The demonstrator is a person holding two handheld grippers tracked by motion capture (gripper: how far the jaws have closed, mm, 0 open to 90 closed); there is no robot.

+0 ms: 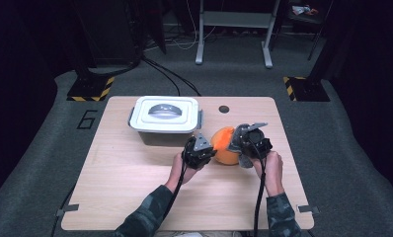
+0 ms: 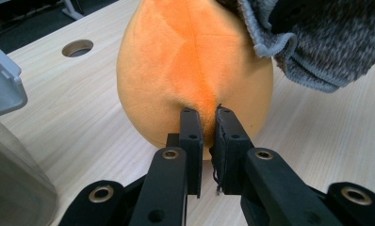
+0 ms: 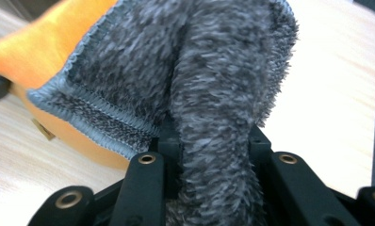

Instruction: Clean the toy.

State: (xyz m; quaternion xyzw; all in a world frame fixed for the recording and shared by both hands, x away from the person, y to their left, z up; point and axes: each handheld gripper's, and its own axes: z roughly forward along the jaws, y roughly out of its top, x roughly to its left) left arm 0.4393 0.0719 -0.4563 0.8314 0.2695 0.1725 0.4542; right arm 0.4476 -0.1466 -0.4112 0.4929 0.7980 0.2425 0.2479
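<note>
An orange plush toy [image 1: 223,147] sits on the wooden table [image 1: 135,187], just right of centre. My left gripper [image 1: 210,149] comes at it from the left. In the left gripper view that gripper [image 2: 209,127] is shut on a pinch of the plush toy's [image 2: 190,61] fabric near its base. My right gripper [image 1: 238,147] is at the toy's right side, shut on a grey fuzzy cloth [image 3: 214,70]. The cloth [image 2: 317,42] drapes against the toy's upper right. It hides the right gripper's [image 3: 214,136] jaw tips. The orange toy [image 3: 30,52] shows behind the cloth.
A grey bin with a white lid [image 1: 165,116] stands just behind and left of the toy, and its corner [image 2: 6,179] is close to my left gripper. A round cable hole [image 1: 223,109] lies behind the toy. Bare tabletop lies to the left and in front.
</note>
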